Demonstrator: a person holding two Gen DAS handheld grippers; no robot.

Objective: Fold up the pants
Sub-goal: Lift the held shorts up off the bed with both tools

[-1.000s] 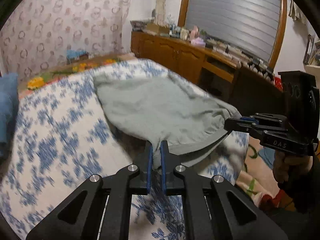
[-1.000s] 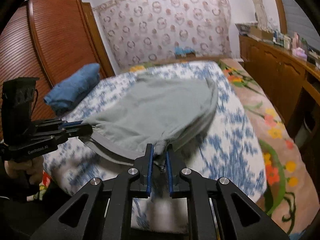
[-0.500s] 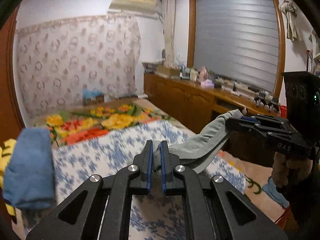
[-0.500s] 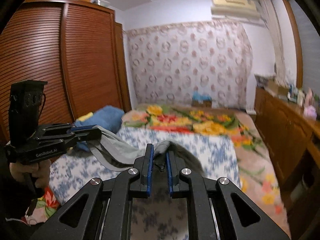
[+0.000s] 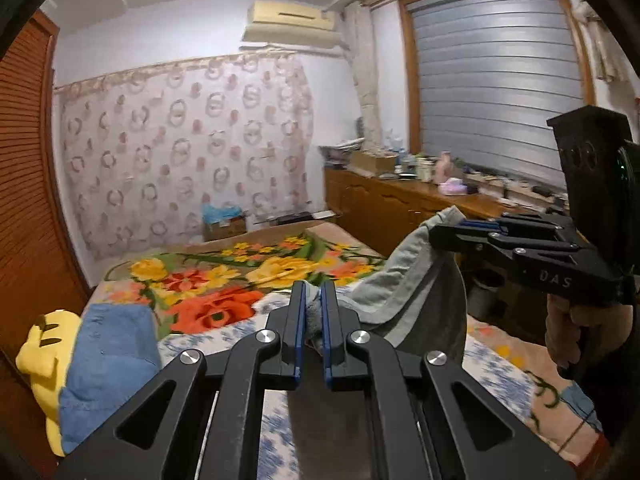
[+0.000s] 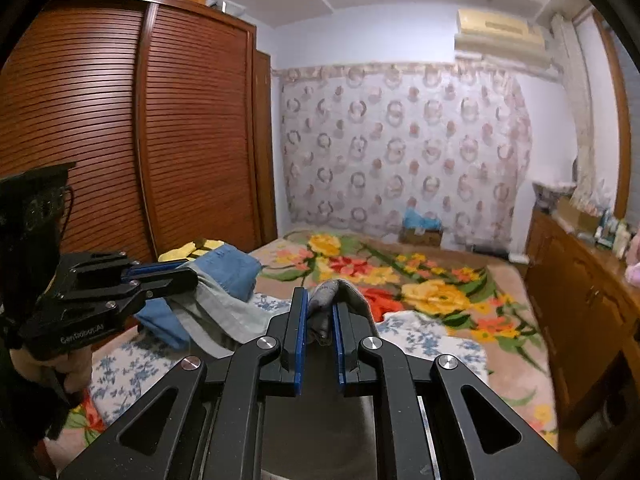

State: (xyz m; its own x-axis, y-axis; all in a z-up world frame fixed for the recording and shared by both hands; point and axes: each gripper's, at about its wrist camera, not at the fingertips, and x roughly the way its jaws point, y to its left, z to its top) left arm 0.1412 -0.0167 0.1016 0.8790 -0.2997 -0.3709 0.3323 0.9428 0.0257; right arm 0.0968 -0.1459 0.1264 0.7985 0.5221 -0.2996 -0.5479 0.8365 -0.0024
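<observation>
Above the floral bed (image 5: 224,304), your left gripper (image 5: 313,300) pinches soft grey pants (image 5: 408,292), strung sideways toward your right gripper (image 5: 436,236). From the right wrist, that gripper (image 6: 320,308) clamps the bunched knit fabric too; the cloth sags between.

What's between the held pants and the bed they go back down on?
Nothing visible. Both grippers, left and right, are shut on the pants, which hang over bare floral bed. The blue bundle lies off to the side.
</observation>
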